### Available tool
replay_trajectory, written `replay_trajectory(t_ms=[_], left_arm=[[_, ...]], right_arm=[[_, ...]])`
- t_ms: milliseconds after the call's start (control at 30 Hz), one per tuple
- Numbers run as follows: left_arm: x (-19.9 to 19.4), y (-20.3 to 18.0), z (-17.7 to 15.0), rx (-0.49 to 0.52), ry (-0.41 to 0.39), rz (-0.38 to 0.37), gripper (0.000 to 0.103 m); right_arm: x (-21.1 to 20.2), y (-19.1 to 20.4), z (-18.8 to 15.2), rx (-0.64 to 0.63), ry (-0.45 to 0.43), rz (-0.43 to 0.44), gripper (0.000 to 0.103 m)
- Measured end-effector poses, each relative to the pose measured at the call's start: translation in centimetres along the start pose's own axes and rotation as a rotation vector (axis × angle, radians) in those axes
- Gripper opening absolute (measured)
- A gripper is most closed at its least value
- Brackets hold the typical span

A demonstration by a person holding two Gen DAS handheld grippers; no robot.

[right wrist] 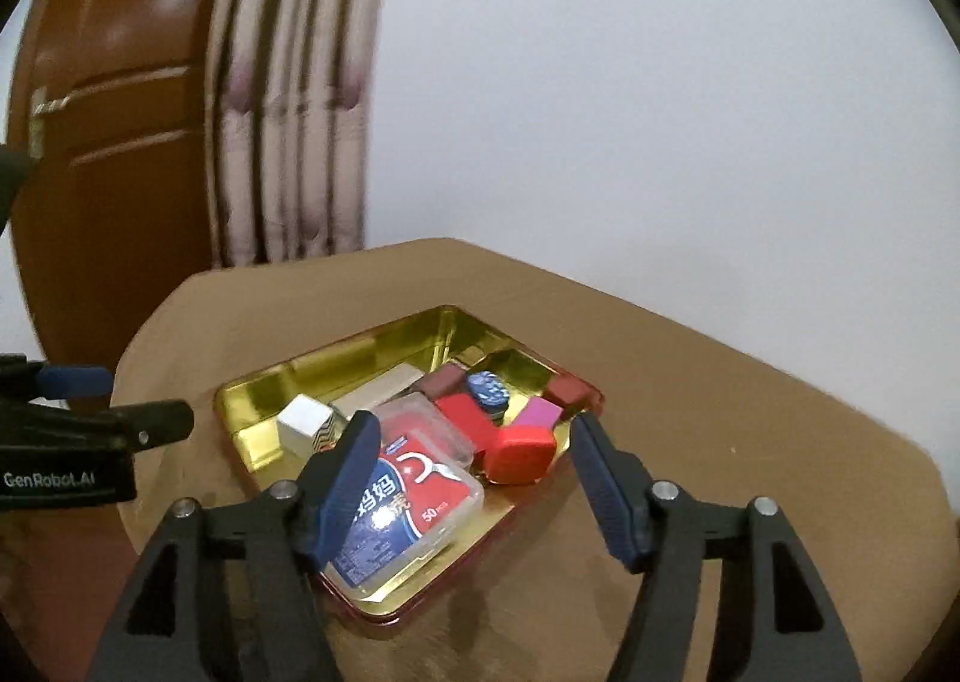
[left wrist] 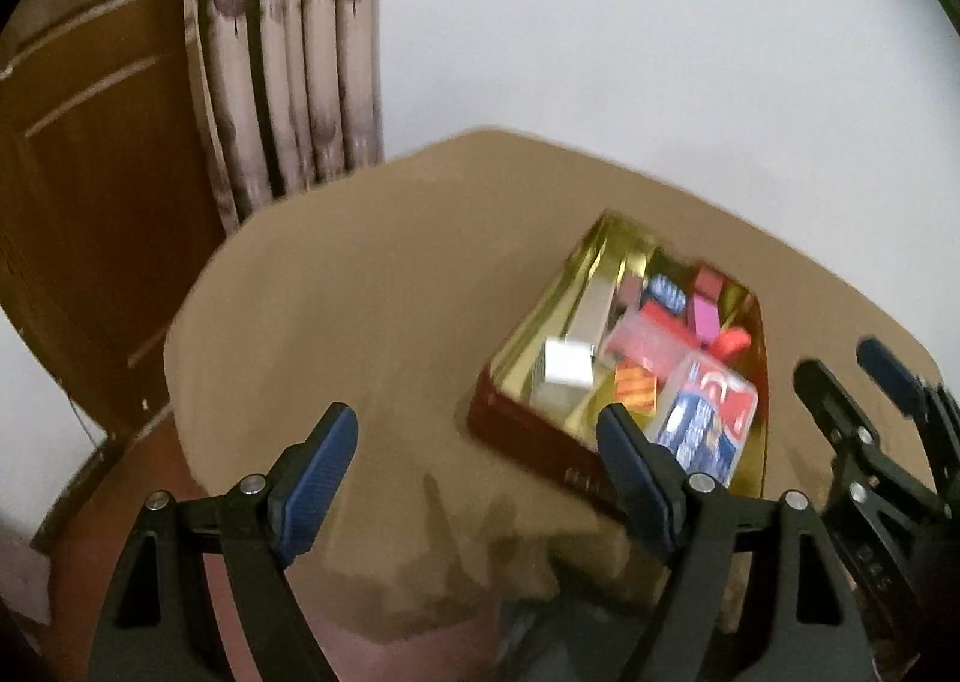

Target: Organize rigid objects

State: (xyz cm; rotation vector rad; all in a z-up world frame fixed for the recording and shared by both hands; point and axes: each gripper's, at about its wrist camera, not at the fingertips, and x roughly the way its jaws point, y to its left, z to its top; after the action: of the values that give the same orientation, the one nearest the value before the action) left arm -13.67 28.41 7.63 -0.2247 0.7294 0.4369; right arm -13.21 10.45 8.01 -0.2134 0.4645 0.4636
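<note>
On table (right wrist: 750,412): gold tin tray (right wrist: 264,382) holding small boxes
Left gripper (left wrist: 477,442): spread, empty
Right gripper (right wrist: 474,460): spread, empty

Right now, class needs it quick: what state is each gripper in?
Left gripper: open, holding nothing, above the table.
Right gripper: open, holding nothing, over the gold tin tray.

Left gripper (left wrist: 480,439) low in its frame, jaws wide apart, nothing between blue pads. Right gripper (right wrist: 474,445) likewise spread, empty, angled downward, lower centre of frame.
</note>
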Motion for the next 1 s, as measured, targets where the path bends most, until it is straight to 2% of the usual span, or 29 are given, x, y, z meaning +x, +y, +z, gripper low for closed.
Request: replay_trajectory(t_ms=[67,200,333,633,800,1000], left_arm=[[0.1,-0.3,0.4,0.002,-0.025,-0.002,0.08],[0.7,-0.7,1.0,-0.019,-0.031,-0.032,0.08],[0.4,-2.0,1.3,0.012,-0.076,-0.004,0.08],[-1.1,-4.9,0.9,0.152,-0.093,0.006,0.084],[-1.4,-5.4,1.1,0.157,-0.083,-0.016,0.085],[-1.5,-5.3,1.3,0.143,-0.067,-0.03,0.089]], right_arm=[[-0.5,-0.5,-0.2,0.048,-0.026,-0.051,0.067],[-0.7,-1.0,-0.7,0.063,-0.045,-0.119,0.068],[-1.0,-1.4,-0.9,0.075,-0.046,-0.154,0.068],[-2.0,-2.0,-0.8,0.091,-0.047,-0.145,0.068],[-2.6,-2.3,-0.8,0.103,-0.05,-0.146,0.068],[-2.8,-2.7,-0.7,0.118,-0.044,-0.128,0.068]])
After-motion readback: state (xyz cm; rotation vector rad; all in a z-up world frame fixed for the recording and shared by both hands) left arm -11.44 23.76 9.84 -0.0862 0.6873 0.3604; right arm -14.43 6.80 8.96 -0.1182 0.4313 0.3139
